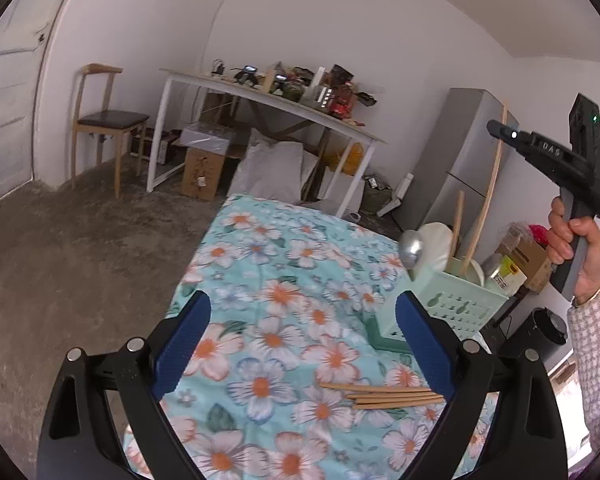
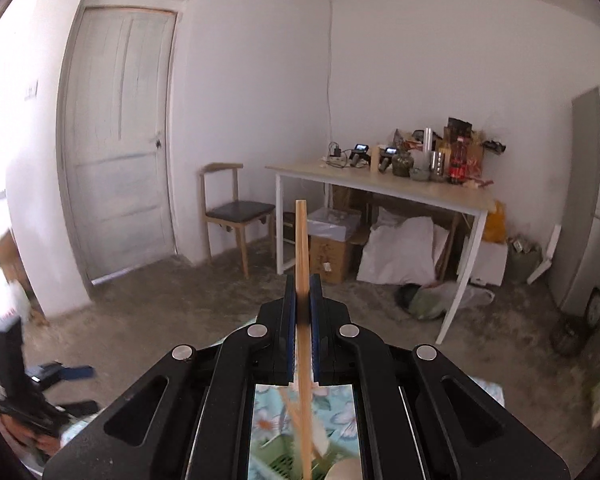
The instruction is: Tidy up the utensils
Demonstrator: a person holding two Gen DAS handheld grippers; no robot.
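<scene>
Left gripper [image 1: 302, 344] fingers spread wide, nothing between, low over floral-cloth bench [image 1: 268, 280]. Loose wooden chopsticks [image 1: 382, 394] lie flat just beside right finger, long axes running left-right in left wrist view, blunt ends leftward. Mint perforated utensil basket [image 1: 466, 300] near bench's right edge already holds upright chopsticks and spoons. Right gripper [image 2: 302, 300] fingers clenched on single chopstick [image 2: 301, 240], pointing up. Judgement: chopsticks light, stiff, smooth, apt to roll or pivot; grip mid-shaft, across long axis.

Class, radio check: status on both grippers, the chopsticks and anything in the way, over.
Left gripper open, empty, above loose chopsticks on flowered cloth. Right gripper shut on one chopstick, raised. Green basket beside; nothing blocking.
</scene>
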